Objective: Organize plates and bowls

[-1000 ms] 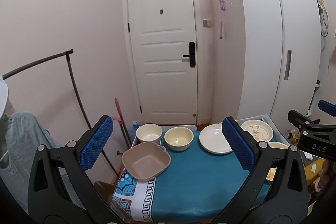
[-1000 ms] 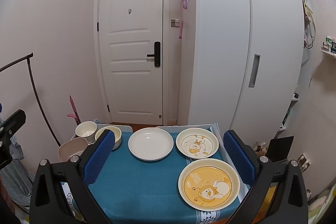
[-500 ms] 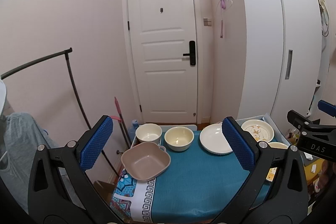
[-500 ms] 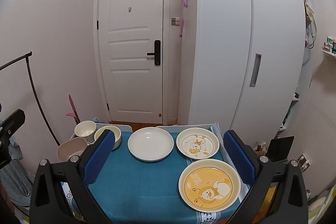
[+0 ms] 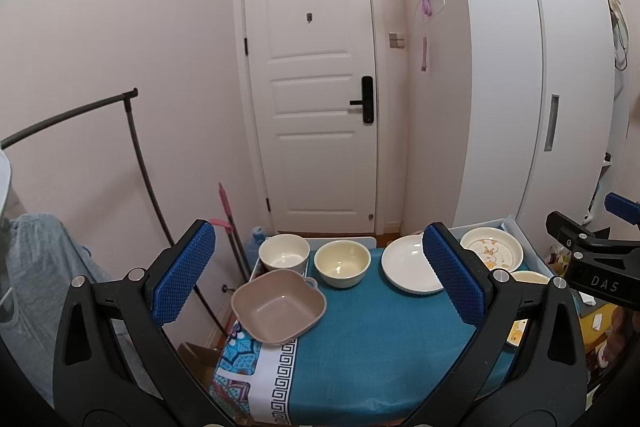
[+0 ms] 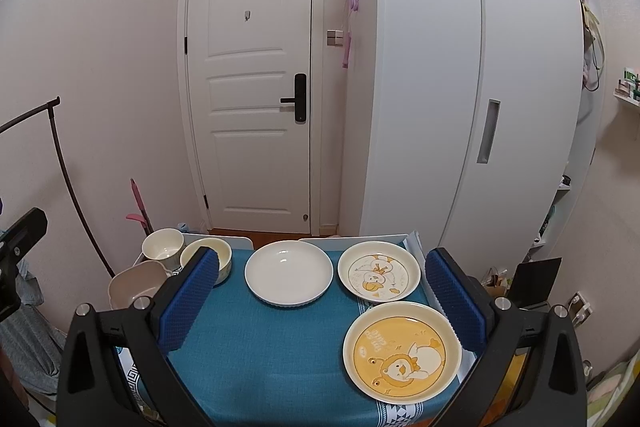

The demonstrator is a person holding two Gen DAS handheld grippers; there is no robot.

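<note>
Setting: we looked across a small table (image 6: 280, 359) under a teal cloth, in a hallway facing a white door (image 6: 256, 75), with a white wardrobe (image 6: 472, 75) to the right.
Left claw: our left gripper (image 5: 320, 285) hung above the near left part of the table, its blue-padded fingers (image 5: 184, 277) spread wide and holding nothing.
Right claw: our right gripper (image 6: 322, 301) hung above the near right part, its jaws also wide and empty.
Bowls: a square brown bowl (image 5: 279, 305) sat at the left edge; behind it a white bowl (image 5: 284, 253) and, just beside that, a cream bowl (image 5: 341, 263).
Plates: a plain white plate (image 6: 289, 272) lay at the back centre; to its right a white duck plate (image 6: 379, 271); nearer us on the right, a yellow cartoon plate (image 6: 402, 351).
Spacing: we saw all three plates lying flat and apart from each other.
Beside the table: a black clothes rail (image 5: 132, 147) curved up at the left wall.
</note>
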